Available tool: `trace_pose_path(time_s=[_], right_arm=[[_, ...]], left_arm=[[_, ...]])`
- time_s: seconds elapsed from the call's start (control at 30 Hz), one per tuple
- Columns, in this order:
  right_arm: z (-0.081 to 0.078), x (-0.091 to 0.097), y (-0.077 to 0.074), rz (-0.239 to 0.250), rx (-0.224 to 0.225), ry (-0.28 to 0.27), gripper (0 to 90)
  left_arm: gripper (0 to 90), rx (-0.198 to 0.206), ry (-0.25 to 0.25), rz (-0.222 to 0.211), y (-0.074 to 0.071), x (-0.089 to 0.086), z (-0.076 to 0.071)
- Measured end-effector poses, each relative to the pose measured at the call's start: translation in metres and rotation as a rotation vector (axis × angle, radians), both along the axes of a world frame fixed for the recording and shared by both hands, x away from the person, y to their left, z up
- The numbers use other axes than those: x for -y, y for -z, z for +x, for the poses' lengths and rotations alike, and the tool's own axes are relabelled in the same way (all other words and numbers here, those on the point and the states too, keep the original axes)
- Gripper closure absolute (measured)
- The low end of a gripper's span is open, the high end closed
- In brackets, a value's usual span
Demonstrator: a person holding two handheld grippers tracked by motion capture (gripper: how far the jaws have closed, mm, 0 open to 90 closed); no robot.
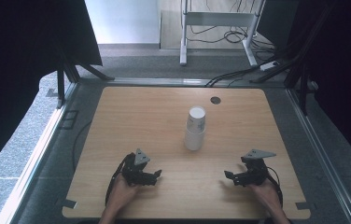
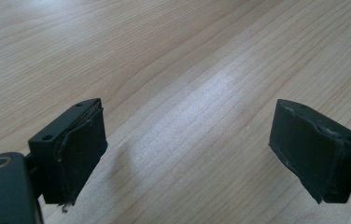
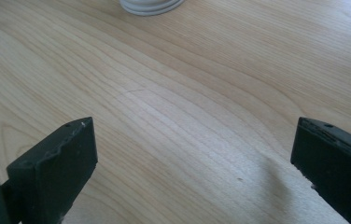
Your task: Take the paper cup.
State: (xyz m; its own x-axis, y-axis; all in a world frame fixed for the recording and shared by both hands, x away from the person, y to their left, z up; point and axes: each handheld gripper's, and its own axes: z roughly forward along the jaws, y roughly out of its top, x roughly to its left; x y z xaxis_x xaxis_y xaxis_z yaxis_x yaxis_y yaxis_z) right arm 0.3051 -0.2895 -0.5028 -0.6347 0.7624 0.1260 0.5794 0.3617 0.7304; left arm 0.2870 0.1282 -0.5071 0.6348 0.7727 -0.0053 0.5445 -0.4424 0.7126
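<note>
A stack of white paper cups (image 1: 195,129) stands upside down near the middle of the wooden table (image 1: 131,112). My left gripper (image 1: 157,174) rests low over the table at the front left, jaws open with nothing between them. At the front right sits my right gripper (image 1: 228,177), also open and empty, pointing toward the middle. In the left gripper view the jaws of my left gripper (image 2: 187,149) frame bare wood. In the right gripper view the rim of the cup stack (image 3: 150,5) peeks in at the top edge, beyond my right gripper (image 3: 194,163).
A small dark round grommet (image 1: 215,100) sits in the table's far edge area. Black frame posts and curtains flank both sides, and cables (image 1: 239,70) lie on the floor behind the table.
</note>
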Motion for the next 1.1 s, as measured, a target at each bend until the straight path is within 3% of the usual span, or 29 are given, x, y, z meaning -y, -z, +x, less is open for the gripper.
trace_pose_path(time_s=[0.17, 0.37, 0.57, 1.1], right_arm=[[-0.001, -0.0027, -0.001, -0.008, 0.012, -0.012, 1.7], [-0.0012, -0.0046, 0.0001, -0.029, 0.007, -0.031, 2.2], [-0.0015, -0.0048, -0.001, -0.032, 0.022, -0.047, 2.4], [0.0018, -0.0053, -0.0071, -0.034, 0.031, -0.069, 0.0]], left_arm=[[10.7, 0.005, 0.001, 0.011, 0.0014, 0.0013, 0.0], [10.7, 0.038, 0.024, 0.044, 0.005, 0.006, -0.0014], [10.7, 0.03, 0.037, 0.066, 0.0086, 0.0089, -0.0002], [10.9, 0.009, 0.038, 0.027, 0.0025, 0.0082, 0.0037]])
